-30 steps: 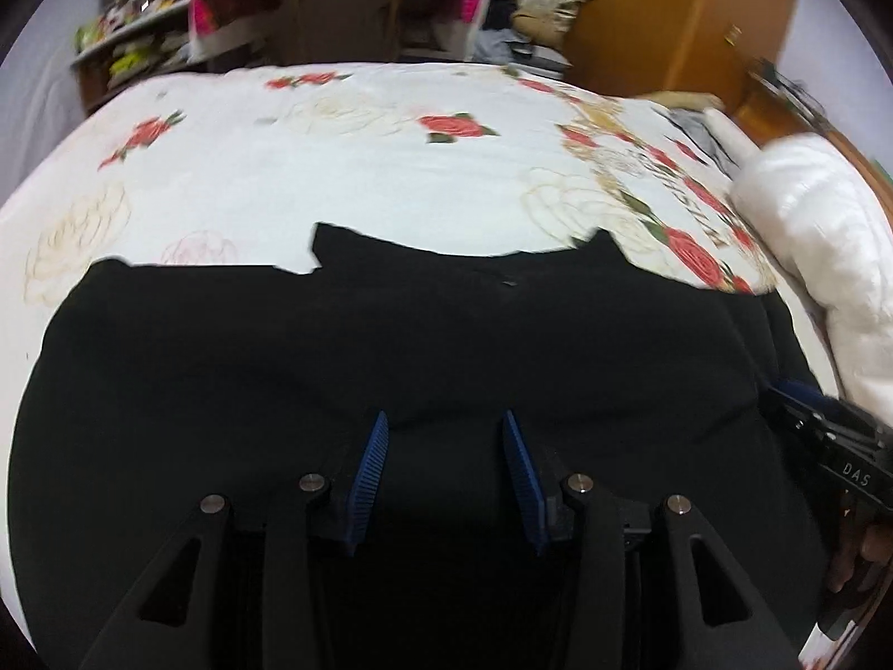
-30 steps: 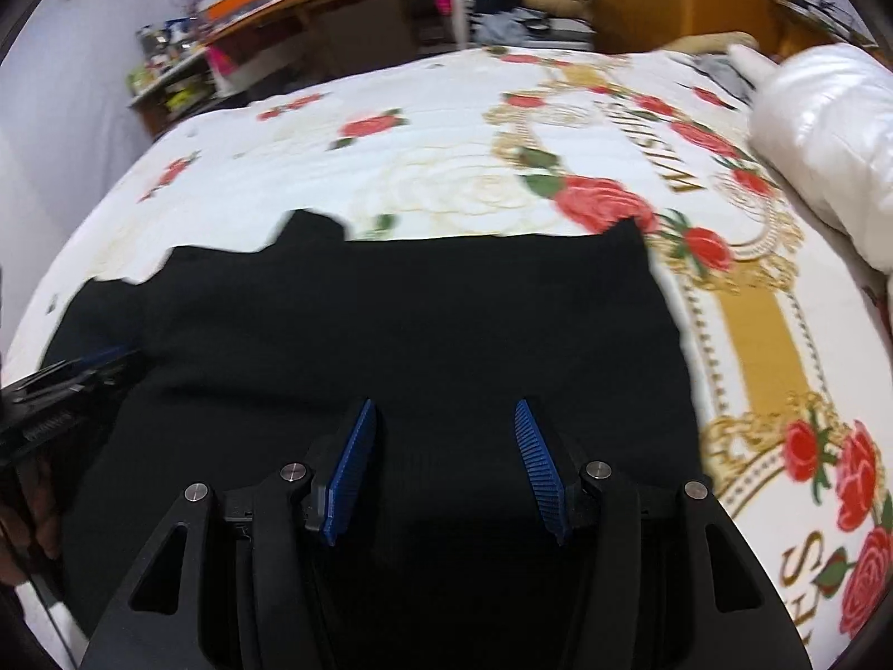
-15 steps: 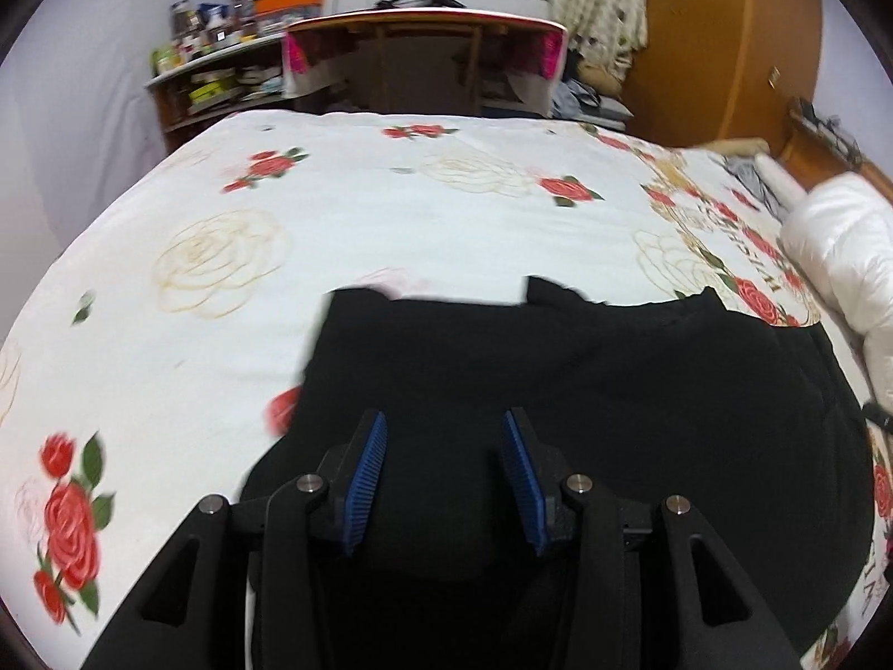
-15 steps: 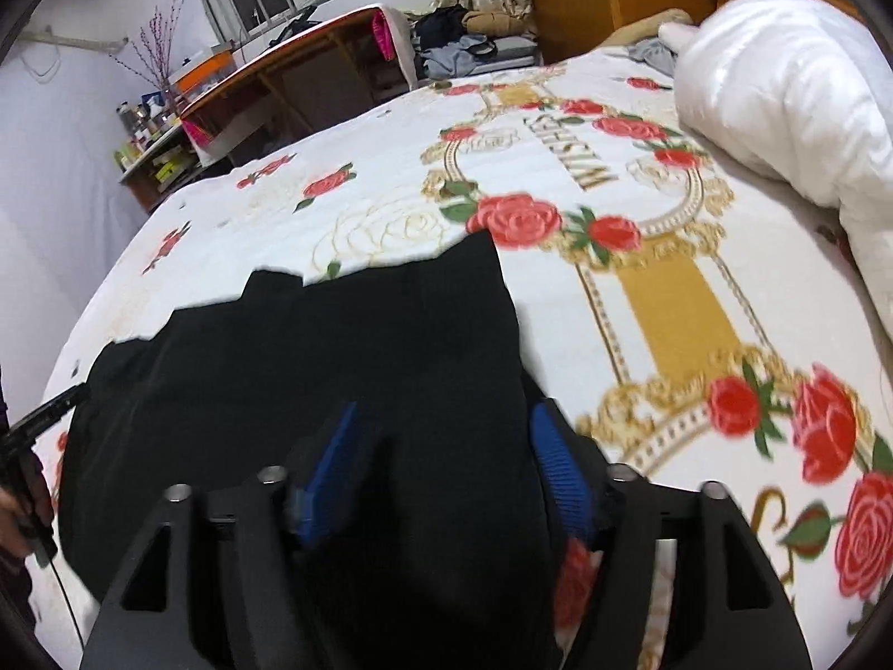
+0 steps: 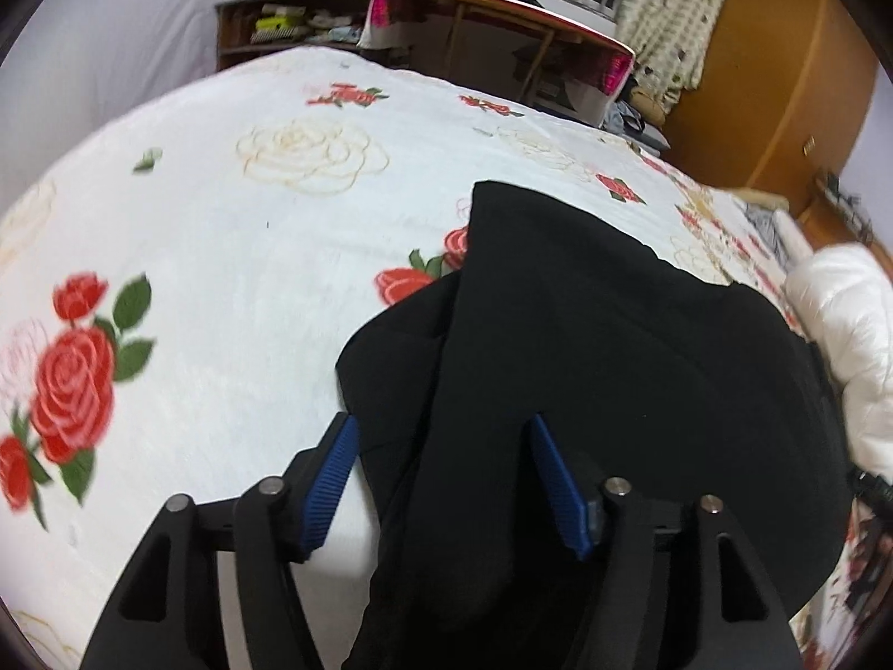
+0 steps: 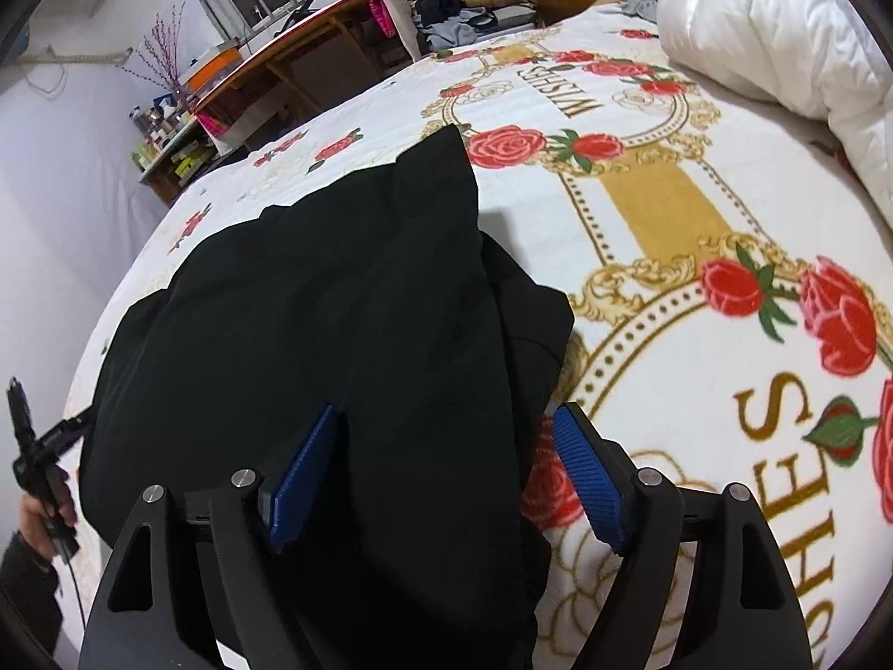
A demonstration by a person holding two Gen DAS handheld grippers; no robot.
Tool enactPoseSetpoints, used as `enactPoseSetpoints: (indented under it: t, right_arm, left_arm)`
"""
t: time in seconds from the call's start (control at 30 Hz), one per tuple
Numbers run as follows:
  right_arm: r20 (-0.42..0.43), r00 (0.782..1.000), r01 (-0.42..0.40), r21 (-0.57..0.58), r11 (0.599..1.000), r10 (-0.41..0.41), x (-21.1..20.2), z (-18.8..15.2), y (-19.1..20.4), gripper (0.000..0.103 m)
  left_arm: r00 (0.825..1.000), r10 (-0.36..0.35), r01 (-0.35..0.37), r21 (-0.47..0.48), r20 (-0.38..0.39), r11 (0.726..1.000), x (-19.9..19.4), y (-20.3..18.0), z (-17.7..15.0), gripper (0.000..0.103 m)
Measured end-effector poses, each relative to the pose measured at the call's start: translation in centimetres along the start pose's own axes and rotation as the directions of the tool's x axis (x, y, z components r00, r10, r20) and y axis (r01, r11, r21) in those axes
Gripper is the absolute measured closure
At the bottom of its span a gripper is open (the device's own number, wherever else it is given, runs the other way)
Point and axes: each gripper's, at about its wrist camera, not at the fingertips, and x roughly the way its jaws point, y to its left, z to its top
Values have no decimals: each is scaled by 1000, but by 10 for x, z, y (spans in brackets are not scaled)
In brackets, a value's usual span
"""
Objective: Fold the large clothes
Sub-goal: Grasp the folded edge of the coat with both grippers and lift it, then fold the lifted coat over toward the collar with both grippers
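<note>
soft matte black garment (image 5: 614, 363), rose-printed bedspread (image 5: 223, 290)

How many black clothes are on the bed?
1: the black garment lies folded on the rose bedspread, between the left gripper and right gripper, whose jaws are opening.

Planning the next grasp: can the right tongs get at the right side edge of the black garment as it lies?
Probably yes. The right tongs are opening with the black garment between the pads, its right edge just inside the right pad. Only bare bedspread lies beside that edge; the white duvet sits well away.
</note>
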Motion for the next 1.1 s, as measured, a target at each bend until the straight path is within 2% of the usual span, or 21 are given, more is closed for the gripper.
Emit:
enactPoseSetpoints:
  t: [0.07, 0.17, 0.3, 0.53, 0.73, 0.8, 0.87, 0.97, 1.1]
  right_arm:
    - [-6, 1000, 1, 20, 1000, -1, 5, -1, -4, 12]
    - [-18, 999, -35, 72, 997, 36, 13, -5, -15, 9]
    - [-33, 993, -108, 159, 981, 115, 23, -14, -29, 9]
    - [-24, 982, -178, 230, 957, 188, 28, -26, -36, 9]
    - [-36, 981, -179, 210, 961, 190, 37, -20, -31, 9]
    - [-33, 982, -178, 202, 963, 188, 38, -19, -29, 12]
    - [-24, 975, -210, 199, 957, 219, 39, -19, -25, 32]
    - [-18, 978, -198, 195, 961, 206, 41, -18, -16, 38]
    - [-17, 975, -214, 222, 951, 223, 45, -18, -17, 40]
  left_arm:
    - [1000, -12, 12, -17, 1, 1000, 4, 2, -3, 32]
    - [999, -35, 35, -53, -1, 998, 12, 8, -7, 27]
    - [996, -84, 83, -123, -3, 989, 15, 20, -19, 25]
    - [986, -167, 164, -228, 8, 960, 20, 28, -43, 24]
    - [988, -156, 156, -235, 17, 960, 29, 21, -41, 21]
    - [989, -146, 146, -230, 19, 962, 31, 16, -40, 22]
    - [992, -126, 128, -220, 20, 967, 33, 10, -38, 23]
    - [994, -108, 109, -220, 17, 969, 37, 6, -36, 24]
    - [993, -114, 114, -231, 13, 966, 40, 7, -35, 28]
